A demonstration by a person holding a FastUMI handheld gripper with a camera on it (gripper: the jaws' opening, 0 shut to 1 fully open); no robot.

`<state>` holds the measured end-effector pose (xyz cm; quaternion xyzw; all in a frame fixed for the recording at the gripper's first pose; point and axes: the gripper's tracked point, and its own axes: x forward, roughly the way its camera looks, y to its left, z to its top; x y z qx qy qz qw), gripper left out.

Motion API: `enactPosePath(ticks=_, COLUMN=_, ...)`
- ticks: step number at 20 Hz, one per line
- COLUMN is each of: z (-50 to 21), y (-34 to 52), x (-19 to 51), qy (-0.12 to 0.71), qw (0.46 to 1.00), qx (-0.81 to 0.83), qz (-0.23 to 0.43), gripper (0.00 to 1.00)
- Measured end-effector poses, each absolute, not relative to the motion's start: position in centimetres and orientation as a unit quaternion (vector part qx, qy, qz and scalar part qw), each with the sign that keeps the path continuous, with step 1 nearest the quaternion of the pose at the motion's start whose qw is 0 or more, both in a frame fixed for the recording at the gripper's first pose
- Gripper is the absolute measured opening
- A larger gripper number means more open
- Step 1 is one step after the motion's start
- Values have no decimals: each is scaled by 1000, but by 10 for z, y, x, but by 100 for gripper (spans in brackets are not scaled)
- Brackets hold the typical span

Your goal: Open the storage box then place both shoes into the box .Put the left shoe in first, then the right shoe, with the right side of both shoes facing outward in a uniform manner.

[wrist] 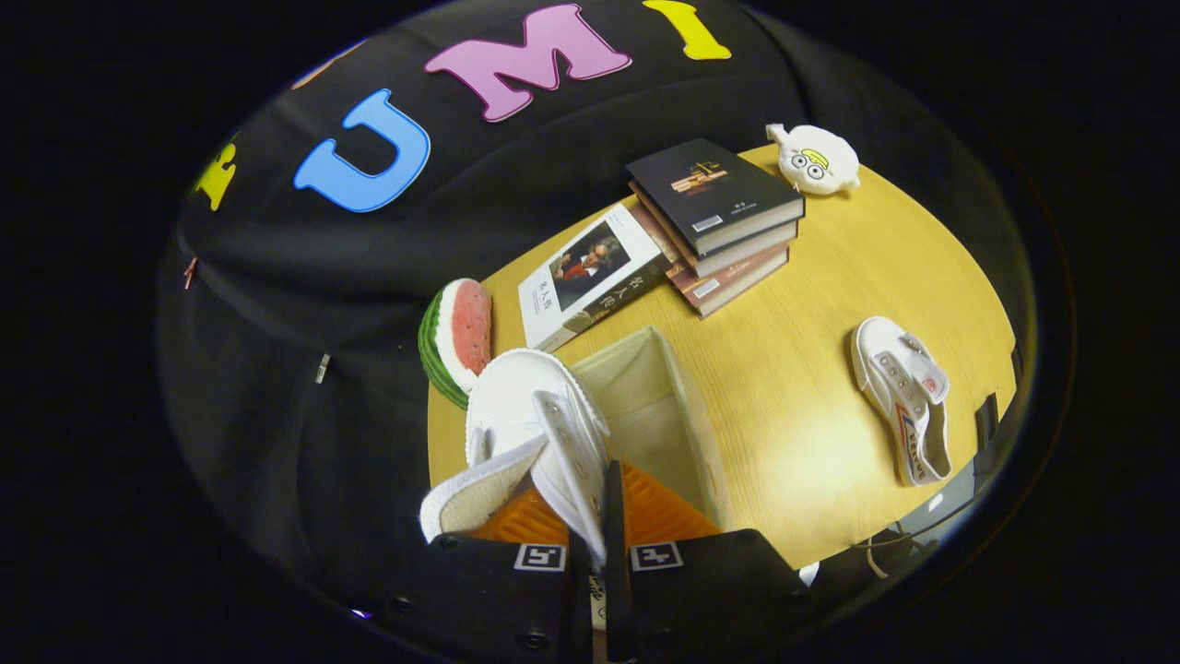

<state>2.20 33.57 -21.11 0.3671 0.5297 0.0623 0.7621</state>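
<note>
Tongs (pixel 595 516) clamped on a white shoe (pixel 530 424), both fingers pressed against its upper near the eyelets, shoe raised and tilted, toe pointing away from the tongs. Just ahead and a little right of the fingers, an open fabric box (pixel 687 415), pale lining visible, standing on the table (pixel 811 304). Second white shoe (pixel 903 397) lying on its side on the table, well apart to the right of the tongs. Beyond the box, a book (pixel 590 277) lying flat, and next to it a stack of books (pixel 719 217). Left of the held shoe, touching or just beside it, a watermelon-slice toy (pixel 456 337). Far beyond, past the stack, a small plush (pixel 816 159) at the table's edge.
</note>
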Motion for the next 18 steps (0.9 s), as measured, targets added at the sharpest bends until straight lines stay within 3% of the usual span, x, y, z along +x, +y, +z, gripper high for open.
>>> enactPosePath(ticks=9, z=-255, y=367, x=15, qy=560, qw=729, qx=394, qz=-1, gripper=11)
enactPosePath(ticks=16, z=-264, y=386, x=22, qy=546, qw=735, qx=401, qz=-26, gripper=11)
enactPosePath(ticks=18, z=-264, y=397, x=21, qy=547, qw=737, qx=398, qz=-5, gripper=11)
